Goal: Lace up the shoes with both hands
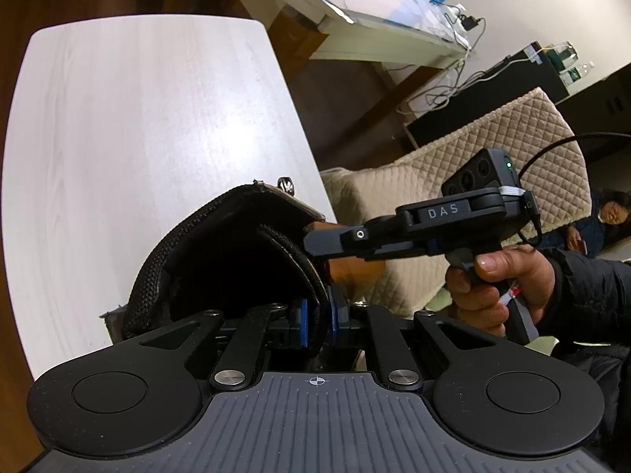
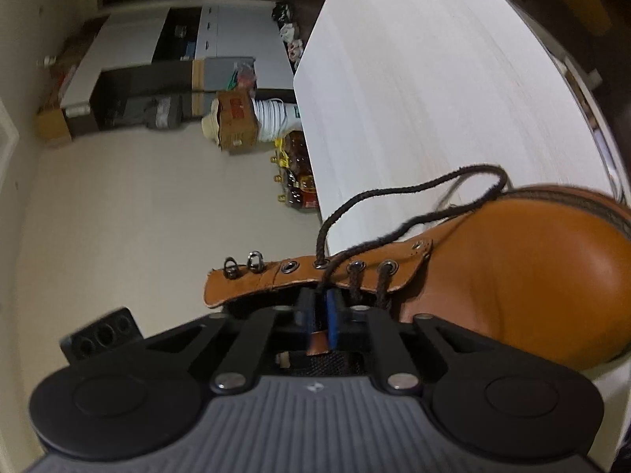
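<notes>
Pale wood surface (image 2: 434,98) carries a tan leather boot (image 2: 512,276); a quilted sofa (image 1: 473,149) stands beyond. Dark lace (image 2: 394,193) loops from 1 eyelet. The left gripper (image 1: 317,315) jaws clamp the black padded collar (image 1: 157,260). The right gripper (image 2: 320,315) jaws pinch the lace.

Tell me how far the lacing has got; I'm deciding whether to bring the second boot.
Done: the lace passes through the three eyelets nearest the toe of the boot. In hand: the left gripper clamps the black collar, and the right gripper is shut on the lace below the third eyelet. Left: the fourth eyelet and both hooks are bare.
</notes>
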